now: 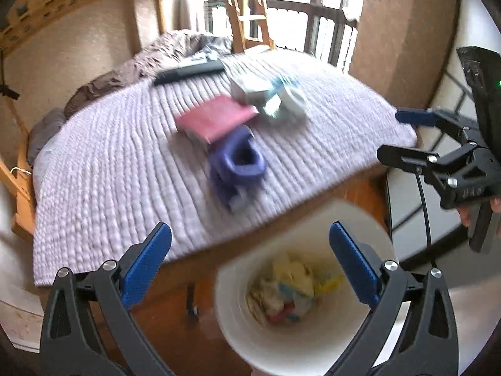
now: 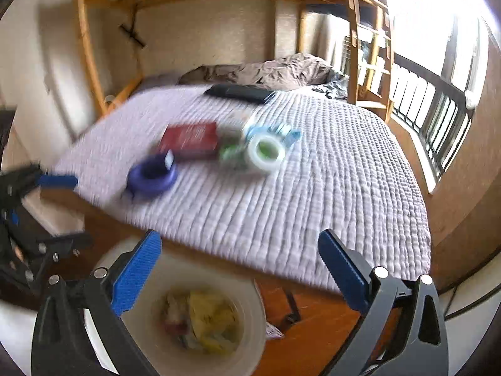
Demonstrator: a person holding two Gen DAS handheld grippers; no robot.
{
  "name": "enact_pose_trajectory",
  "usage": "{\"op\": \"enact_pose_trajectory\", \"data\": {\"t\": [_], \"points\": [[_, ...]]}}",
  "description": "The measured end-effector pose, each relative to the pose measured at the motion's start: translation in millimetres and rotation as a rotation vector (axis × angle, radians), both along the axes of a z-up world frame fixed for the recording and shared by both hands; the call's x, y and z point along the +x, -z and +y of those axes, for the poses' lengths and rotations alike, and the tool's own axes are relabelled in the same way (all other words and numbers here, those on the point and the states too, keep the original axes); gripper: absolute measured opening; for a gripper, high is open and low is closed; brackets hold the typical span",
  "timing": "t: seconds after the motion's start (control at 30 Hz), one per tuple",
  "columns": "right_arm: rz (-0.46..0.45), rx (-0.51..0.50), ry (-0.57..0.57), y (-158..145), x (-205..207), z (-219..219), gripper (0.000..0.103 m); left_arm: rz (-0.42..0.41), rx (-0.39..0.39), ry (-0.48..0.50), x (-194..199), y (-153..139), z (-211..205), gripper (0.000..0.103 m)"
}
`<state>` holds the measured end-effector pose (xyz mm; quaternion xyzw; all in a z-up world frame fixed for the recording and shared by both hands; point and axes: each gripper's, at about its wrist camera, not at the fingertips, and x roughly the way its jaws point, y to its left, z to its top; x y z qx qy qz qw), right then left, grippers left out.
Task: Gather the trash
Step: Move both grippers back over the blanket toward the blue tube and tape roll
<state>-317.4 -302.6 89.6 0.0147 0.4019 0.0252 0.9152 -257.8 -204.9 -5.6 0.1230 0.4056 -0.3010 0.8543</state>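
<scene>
Both grippers spread wide above the trash bin

The left gripper [image 1: 250, 250] and right gripper [image 2: 239, 257] hold nothing; the white bin [image 1: 297, 354] of crumpled trash [image 1: 291, 288] stands at the bed's [image 2: 313, 188] near edge.

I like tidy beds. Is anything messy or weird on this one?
Yes. A little heap sits in the middle of the bed: a red box, a purple ring, a white tape roll and a dark remote. They lie jumbled, some overlapping. The white bin holds trash; nothing looks spilled.

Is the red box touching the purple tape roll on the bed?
Cannot tell. In the right wrist view the red box sits just behind the purple tape roll, but motion blur hides whether they meet.
</scene>
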Motion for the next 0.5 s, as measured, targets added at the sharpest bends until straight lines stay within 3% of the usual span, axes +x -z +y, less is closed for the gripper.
{"op": "enact_pose_trajectory", "data": {"t": [0.13,0.27,0.5], "points": [[0.033,0.137,0.049,-0.1,41.7,-27.9,0.099,0.024,-0.039,-0.053,23.6,-0.3,-2.5,0.102],[0.047,0.115,0.027,9.5,72.1,-26.5,0.099,0.071,-0.058,-0.073,46.3,5.9,-8.8,0.102],[0.097,0.124,-0.018,34.1,117.1,-28.1,0.097,0.080,-0.037,-0.083,59.5,12.5,-17.7,0.101]]}}
